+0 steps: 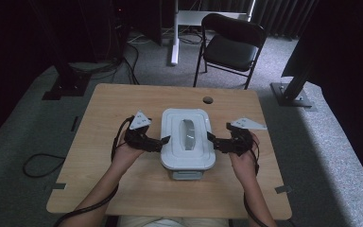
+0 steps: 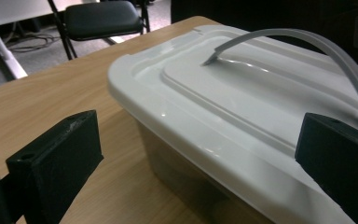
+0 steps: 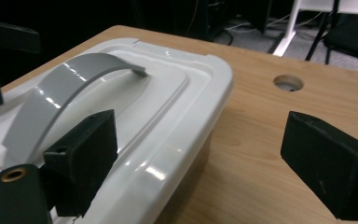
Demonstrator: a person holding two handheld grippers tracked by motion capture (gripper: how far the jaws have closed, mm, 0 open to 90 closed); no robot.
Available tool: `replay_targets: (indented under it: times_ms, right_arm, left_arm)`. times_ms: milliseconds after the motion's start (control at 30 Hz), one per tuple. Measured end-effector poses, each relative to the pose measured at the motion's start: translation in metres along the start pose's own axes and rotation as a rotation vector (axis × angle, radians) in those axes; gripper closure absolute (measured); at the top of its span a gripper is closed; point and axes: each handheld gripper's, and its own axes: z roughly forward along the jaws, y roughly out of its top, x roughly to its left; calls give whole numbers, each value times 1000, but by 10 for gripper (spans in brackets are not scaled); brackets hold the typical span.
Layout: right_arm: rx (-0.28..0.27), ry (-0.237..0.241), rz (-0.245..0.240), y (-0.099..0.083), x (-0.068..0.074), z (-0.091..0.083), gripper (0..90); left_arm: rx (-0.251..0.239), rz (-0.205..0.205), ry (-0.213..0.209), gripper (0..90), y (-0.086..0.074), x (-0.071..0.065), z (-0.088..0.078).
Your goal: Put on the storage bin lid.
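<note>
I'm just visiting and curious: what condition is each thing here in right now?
Storage box: lid on, flat on the table.
Lid handle: arched up, untouched.
Left gripper: fingers open, at the box's left rim.
Right gripper: fingers open, at the box's right rim.
Folding chair: unfolded, unoccupied.

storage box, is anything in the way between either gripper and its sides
Nothing visible is. The left gripper and the right gripper sit open at opposite sides of the storage box, their tips right at its lid edge. Only bare table lies around them, and each gripper view shows the rim between open jaws.
</note>
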Motion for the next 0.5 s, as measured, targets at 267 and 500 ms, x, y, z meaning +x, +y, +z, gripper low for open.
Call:
replay_targets:
  times_ms: [267,500]
  right_arm:
    - [13,-44,-23,-3,-6,0,106]
    - [2,-59,-8,-6,-11,-3,106]
  left_arm:
    - [-15,-16,13,10,-4,9,-6]
    - [-27,-35,33,10,-8,21,-16]
